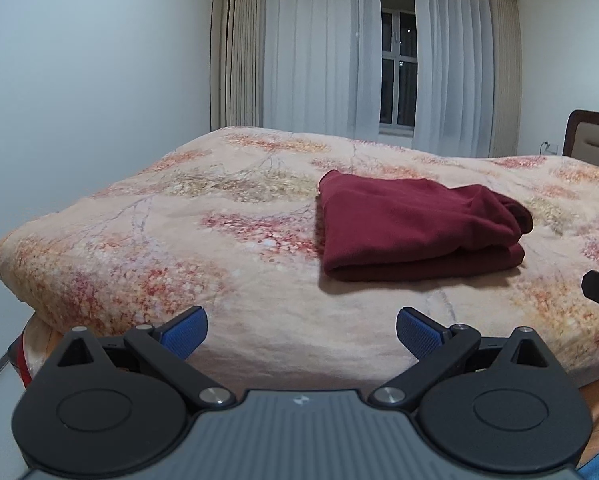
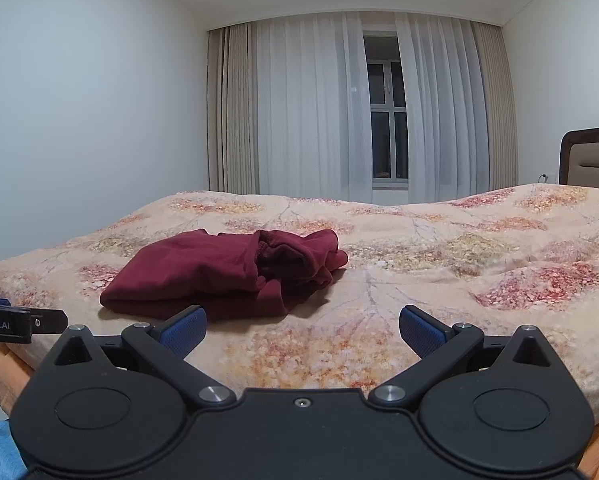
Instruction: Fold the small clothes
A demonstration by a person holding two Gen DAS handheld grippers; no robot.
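A dark red garment (image 1: 415,228) of soft knit cloth lies folded into a thick, rough rectangle on the near part of the bed (image 1: 219,248), whose fuzzy blanket bears a peach flower print. The left gripper (image 1: 301,334) and right gripper (image 2: 302,334) hover nearer, blue ribbed pads (image 1: 185,334) spread wide, grasping nothing, apart from the cloth.

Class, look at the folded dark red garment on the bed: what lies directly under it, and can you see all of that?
The dark red garment rests on the floral blanket, with nothing else visible beneath it. The patch of blanket under the cloth is covered, so anything lying there cannot be seen.
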